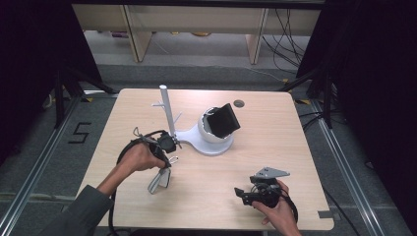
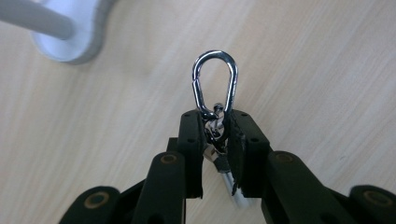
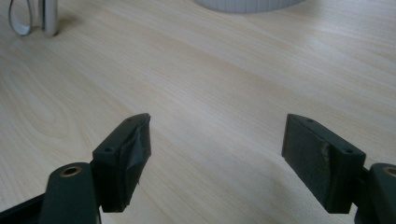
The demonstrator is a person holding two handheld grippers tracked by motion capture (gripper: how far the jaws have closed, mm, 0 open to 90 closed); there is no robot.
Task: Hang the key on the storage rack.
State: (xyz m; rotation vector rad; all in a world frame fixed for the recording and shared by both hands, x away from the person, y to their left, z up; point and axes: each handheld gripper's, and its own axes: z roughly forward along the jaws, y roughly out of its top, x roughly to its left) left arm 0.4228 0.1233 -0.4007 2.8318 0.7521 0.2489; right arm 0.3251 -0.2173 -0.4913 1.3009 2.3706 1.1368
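My left gripper (image 2: 215, 116) is shut on the swivel link of a chrome carabiner clip (image 2: 215, 79), whose loop sticks out past the jaw tips. A grey strap (image 1: 160, 180) hangs from that clip down to the table. In the high view the left gripper (image 1: 169, 155) is held above the table beside the foot of a white peg stand (image 1: 166, 110). My right gripper (image 1: 239, 192) rests low near the table's front right, jaws wide apart with nothing between them (image 3: 217, 135). The strap's loop (image 3: 21, 18) is at the far left of the right gripper view.
The stand's white base (image 1: 206, 146) carries a round white holder (image 1: 212, 132) with a black square item (image 1: 223, 119) tilted in it. A small dark grommet (image 1: 239, 103) sits near the table's far edge. Bare wood lies between the two grippers.
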